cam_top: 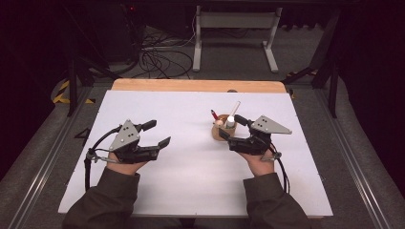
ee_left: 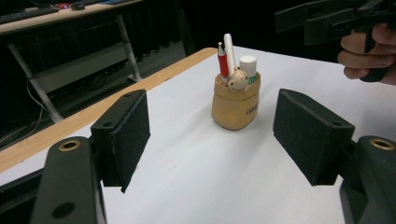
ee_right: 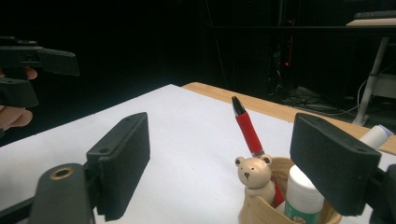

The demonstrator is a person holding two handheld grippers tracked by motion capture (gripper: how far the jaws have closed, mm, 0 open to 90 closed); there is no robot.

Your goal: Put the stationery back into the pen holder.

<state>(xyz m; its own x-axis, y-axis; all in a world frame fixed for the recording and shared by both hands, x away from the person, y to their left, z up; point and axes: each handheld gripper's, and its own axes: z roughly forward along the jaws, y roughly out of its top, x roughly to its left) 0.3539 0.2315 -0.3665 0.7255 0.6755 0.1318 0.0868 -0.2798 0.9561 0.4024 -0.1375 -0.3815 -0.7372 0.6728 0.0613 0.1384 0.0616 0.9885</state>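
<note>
Small tan cup (ee_left: 235,106) on the white bench (cam_top: 191,181), over on the right side, upright. Soft, baggy look, a bit like a little sack, with a dark word on its side, too small to read. Stuffed with things: red pen (ee_right: 247,128) leaning back, long white pen (ee_left: 229,52), white glue stick (ee_right: 303,196) with a fat cap, and a tiny bear head (ee_right: 254,173) peeking over the rim. All standing tall, likely so each top is easy to pinch.

Right hand-held gripper (cam_top: 230,129) just beside the cup, jaws spread wide on either side of it, gripping nothing. Pads not pressing on anything, as seen in the right gripper view. Probably let go, or lined up to pick one thing out.

Left hand-held gripper (cam_top: 156,133) well apart, over bare bench on the left, jaws also wide and empty. Pointed toward the cup, maybe waiting for its turn.

Wooden edge (cam_top: 191,85) along the far side of the bench. Dark floor and cables (cam_top: 157,59) beyond.
</note>
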